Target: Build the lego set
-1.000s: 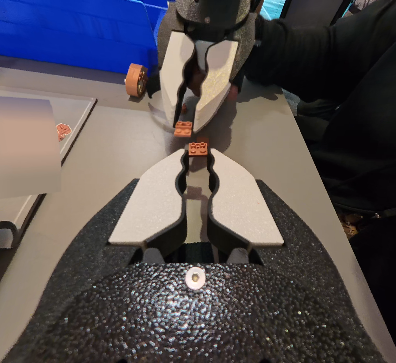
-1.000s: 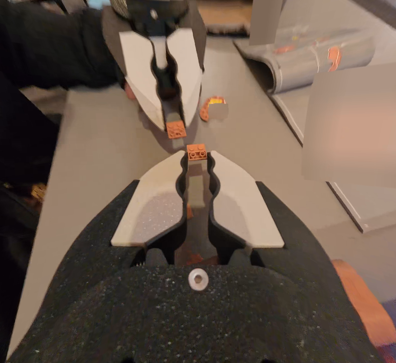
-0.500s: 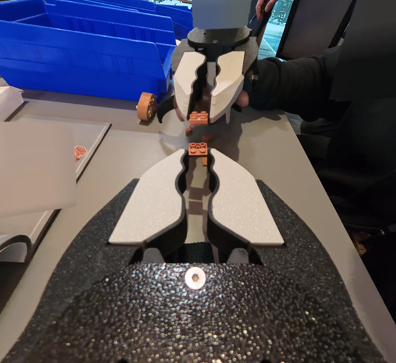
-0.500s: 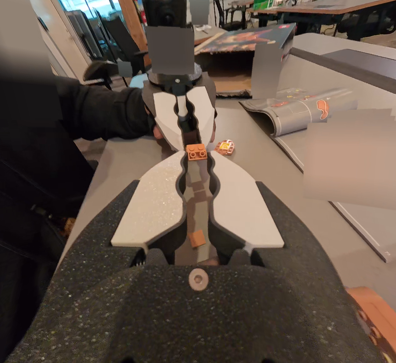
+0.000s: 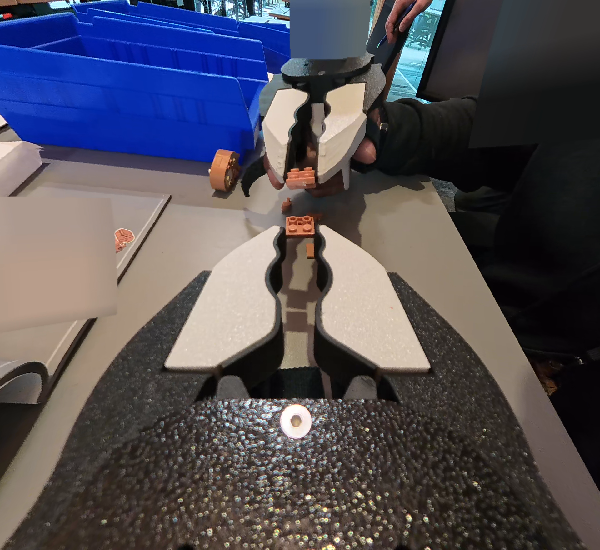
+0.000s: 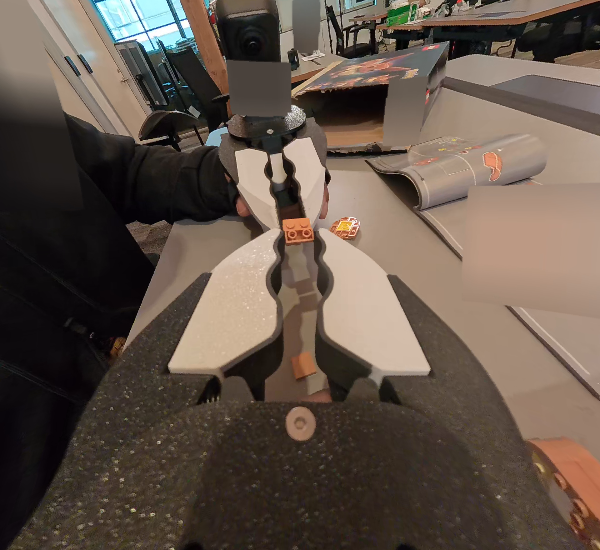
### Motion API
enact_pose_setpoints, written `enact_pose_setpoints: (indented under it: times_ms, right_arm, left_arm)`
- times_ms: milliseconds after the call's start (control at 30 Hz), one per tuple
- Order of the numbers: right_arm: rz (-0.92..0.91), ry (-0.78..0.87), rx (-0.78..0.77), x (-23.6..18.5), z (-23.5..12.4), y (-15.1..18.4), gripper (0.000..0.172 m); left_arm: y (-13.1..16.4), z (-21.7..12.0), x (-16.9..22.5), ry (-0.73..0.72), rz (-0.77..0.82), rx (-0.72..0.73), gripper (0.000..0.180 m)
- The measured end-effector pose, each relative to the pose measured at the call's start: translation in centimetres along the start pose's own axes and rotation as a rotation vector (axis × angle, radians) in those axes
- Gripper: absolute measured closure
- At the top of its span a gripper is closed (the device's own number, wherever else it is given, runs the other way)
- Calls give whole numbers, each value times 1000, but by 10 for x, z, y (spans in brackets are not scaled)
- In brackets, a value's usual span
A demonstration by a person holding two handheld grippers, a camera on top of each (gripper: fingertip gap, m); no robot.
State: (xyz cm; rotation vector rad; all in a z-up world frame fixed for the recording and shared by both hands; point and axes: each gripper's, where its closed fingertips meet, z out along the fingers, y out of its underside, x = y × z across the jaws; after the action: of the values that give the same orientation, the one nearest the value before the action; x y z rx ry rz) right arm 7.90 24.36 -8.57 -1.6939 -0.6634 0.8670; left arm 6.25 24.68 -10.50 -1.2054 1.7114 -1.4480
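The left gripper [image 5: 300,231] is clenched on a small brown toy brick [image 5: 300,226], studs up, pinched between its two fingertips at 12 o'clock of its own view; the jaws stand only as far apart as the brick is wide. Facing it, the right gripper [image 6: 297,235] grasps a second brown studded brick [image 6: 297,232] the same way, its pads pressed on both sides; in the left wrist view that brick [image 5: 300,178] hangs just above the grey table [image 5: 194,242].

Loose brown bits lie on the table between the two claws [image 5: 286,204] [image 5: 310,250]. A round brown built piece [image 5: 224,170] stands at 10 o'clock, beside blue bins [image 5: 130,96]. An open instruction booklet [image 6: 461,170] lies at 2 o'clock in the right view, with a flat round orange-and-yellow piece [image 6: 344,228] near the fingertips.
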Motion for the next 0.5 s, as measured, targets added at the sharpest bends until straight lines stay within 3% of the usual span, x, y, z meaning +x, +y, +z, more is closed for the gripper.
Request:
enact_pose_setpoints:
  times_ms: [500]
  right_arm:
    - [-24, 4, -18, -1, 1, 3, 155]
  left_arm:
    - [-2, 0, -1, -16, 15, 8, 165]
